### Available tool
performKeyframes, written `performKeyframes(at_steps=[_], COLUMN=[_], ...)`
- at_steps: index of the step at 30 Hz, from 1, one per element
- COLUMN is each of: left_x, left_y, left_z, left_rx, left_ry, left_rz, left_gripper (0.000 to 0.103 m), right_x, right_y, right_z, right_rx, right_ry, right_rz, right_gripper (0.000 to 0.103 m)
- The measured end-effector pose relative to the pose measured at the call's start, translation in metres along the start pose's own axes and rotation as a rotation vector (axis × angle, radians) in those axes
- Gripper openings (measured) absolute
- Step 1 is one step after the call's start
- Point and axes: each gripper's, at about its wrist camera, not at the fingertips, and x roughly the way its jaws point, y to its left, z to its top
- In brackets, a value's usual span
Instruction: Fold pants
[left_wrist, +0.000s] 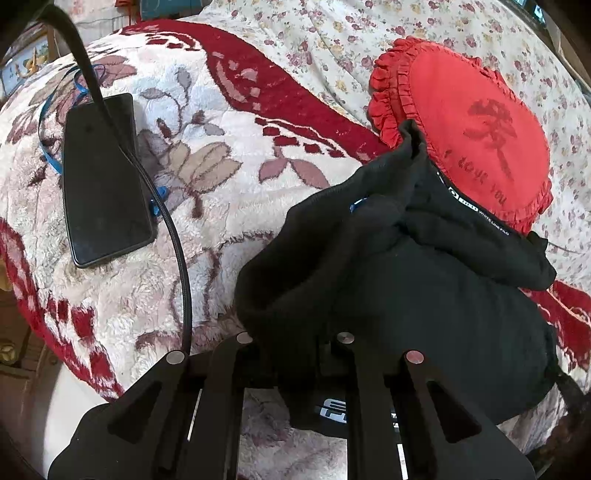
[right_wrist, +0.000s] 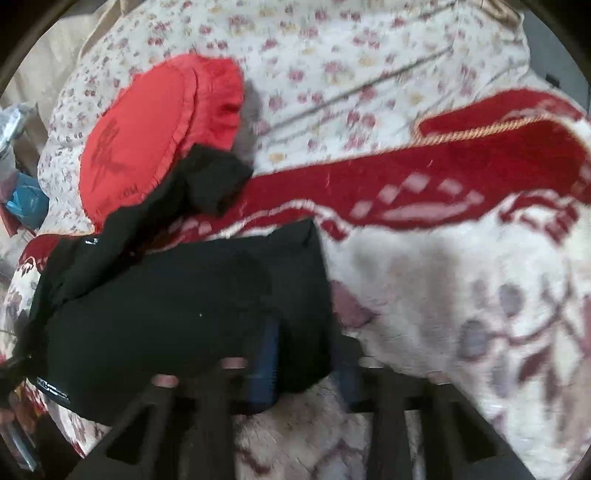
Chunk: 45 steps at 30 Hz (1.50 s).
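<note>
The black pants (left_wrist: 406, 295) lie bunched on a fleece blanket, one end draped up against a red round pillow (left_wrist: 472, 125). My left gripper (left_wrist: 295, 354) is shut on a fold of them, and the cloth hides its fingertips. In the right wrist view the pants (right_wrist: 177, 310) spread to the left, with a white-lettered label near their lower edge. My right gripper (right_wrist: 306, 365) is shut on their near right corner. Its blue pads (right_wrist: 266, 350) show on either side of the cloth. This view is blurred by motion.
A black phone (left_wrist: 103, 181) lies on the white and red flowered blanket (left_wrist: 229, 177) to the left, and a black cable (left_wrist: 177, 251) runs over it toward my left gripper. A floral sheet (right_wrist: 369, 62) covers the bed behind. The blanket's edge drops off at lower left.
</note>
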Motion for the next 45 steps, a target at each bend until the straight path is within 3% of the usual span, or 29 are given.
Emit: performKeyframes(at_steps=[1,5,10,13,17,22,28,36,45], left_x=[-0.001,-0.006,0.0,-0.014,-0.038,-0.072,-0.082,-0.031,0.032], left_y=[0.001,0.005,0.017,0.02,0.017,0.014,0.0,-0.044,-0.027], left_z=[0.0,0.001,-0.002,-0.002,-0.002,-0.003,0.004,0.014,0.056], left_rx=[-0.002,-0.004,-0.052,-0.022,0.04,0.083,0.124,0.19,0.126], left_ry=[0.003,-0.002,0.029,0.034,0.013,-0.061,-0.076,-0.005,0.039], left_rz=[-0.003,-0.021,-0.04,-0.035,-0.009,0.063,0.013,-0.036,0.048], left_gripper=[0.011,0.012,0.019,0.024,0.027,0.027,0.027,0.027,0.027], right_x=[-0.003,-0.04,-0.013,-0.023,-0.049,-0.058,-0.043,0.017,0.085], right_y=[0.001,0.005,0.005,0.01,0.021,0.064,0.117,0.207,0.262], right_z=[-0.001,0.0,-0.01,-0.007,0.005,0.011,0.012,0.011,0.011], right_rx=[0.01,-0.052,-0.085,-0.095,-0.108,-0.183,-0.243,-0.376,-0.42], right_ry=[-0.013,-0.075,0.04,-0.002,-0.091,-0.112,-0.078,0.045,0.15], right_rz=[0.006,-0.001,-0.066,-0.107,-0.116,-0.001,0.172,0.301,0.339], right_gripper=[0.013,0.013,0.014,0.027,0.032,0.041,0.045,0.045,0.045])
